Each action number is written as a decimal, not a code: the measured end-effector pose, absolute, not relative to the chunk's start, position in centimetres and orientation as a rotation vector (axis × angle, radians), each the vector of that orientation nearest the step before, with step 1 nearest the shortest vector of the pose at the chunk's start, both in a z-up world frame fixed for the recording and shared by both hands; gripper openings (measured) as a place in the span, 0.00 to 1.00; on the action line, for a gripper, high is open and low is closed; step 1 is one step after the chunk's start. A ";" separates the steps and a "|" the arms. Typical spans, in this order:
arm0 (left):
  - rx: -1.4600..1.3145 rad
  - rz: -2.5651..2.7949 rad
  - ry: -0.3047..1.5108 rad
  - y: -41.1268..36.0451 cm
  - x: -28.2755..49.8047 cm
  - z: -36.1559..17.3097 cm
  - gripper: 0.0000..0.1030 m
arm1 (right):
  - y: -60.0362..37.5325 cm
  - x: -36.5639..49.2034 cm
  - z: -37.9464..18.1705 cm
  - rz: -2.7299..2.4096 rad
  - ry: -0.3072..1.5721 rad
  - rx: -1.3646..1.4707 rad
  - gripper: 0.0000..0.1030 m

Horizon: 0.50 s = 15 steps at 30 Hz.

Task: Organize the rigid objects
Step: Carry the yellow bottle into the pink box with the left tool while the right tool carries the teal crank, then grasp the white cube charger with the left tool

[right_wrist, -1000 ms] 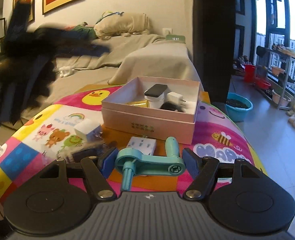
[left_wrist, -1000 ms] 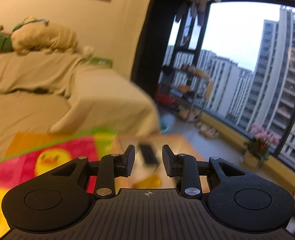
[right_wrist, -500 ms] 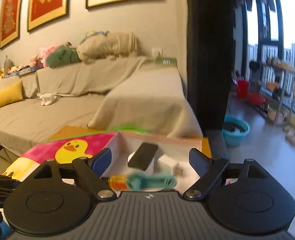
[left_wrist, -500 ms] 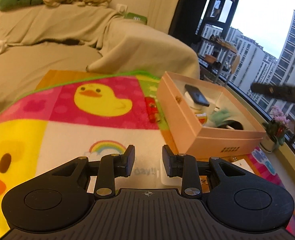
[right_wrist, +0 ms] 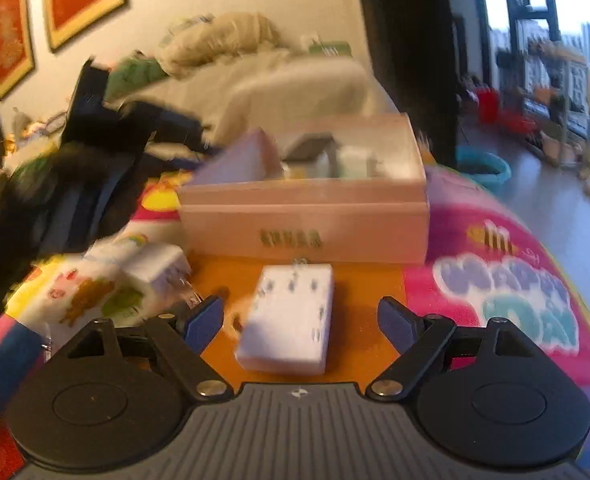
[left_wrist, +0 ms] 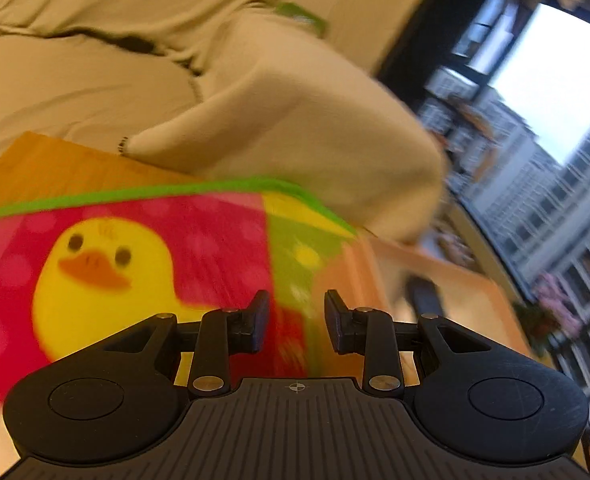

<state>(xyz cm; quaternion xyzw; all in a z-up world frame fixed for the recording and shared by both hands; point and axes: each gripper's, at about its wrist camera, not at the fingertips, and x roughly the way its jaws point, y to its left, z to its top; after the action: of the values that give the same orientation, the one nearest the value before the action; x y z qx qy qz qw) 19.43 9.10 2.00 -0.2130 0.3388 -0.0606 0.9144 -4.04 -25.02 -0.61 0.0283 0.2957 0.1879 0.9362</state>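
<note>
Strip: white, flat, lower centre.
Box: pink, open, above strip.
Right gripper: wide, just opened, empty.
Left gripper: narrow gap, empty.

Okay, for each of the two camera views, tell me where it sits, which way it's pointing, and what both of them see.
Left wrist view: sits on the left gripper, looks down over the duck-print mat towards the covered sofa; its own two black fingers show, a gap between them.
Right wrist view: sits on the right gripper, faces the pink box; its blue-padded fingers stand wide, either side of a white power strip.
Shared: mat, sofa, box, window side; the left gripper shows blurred in the right view.
</note>
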 end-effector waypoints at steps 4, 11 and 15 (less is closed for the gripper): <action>-0.351 -0.040 0.716 8.5 22.4 0.6 0.25 | -25.6 -4.1 -0.7 0.364 0.577 0.094 0.82; -0.242 -0.164 0.752 8.2 19.2 0.8 0.20 | -26.6 -3.0 -1.0 0.356 0.619 0.167 0.82; -0.267 -0.269 0.768 8.8 13.9 0.6 0.19 | -26.8 -2.2 -1.4 0.367 0.660 0.204 0.82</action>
<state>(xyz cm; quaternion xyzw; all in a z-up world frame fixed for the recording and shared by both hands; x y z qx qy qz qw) 13.90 8.84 0.57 -0.1294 0.3723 -0.1305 0.9097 -2.22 -26.80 -1.36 0.0993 0.3219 0.1789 0.9244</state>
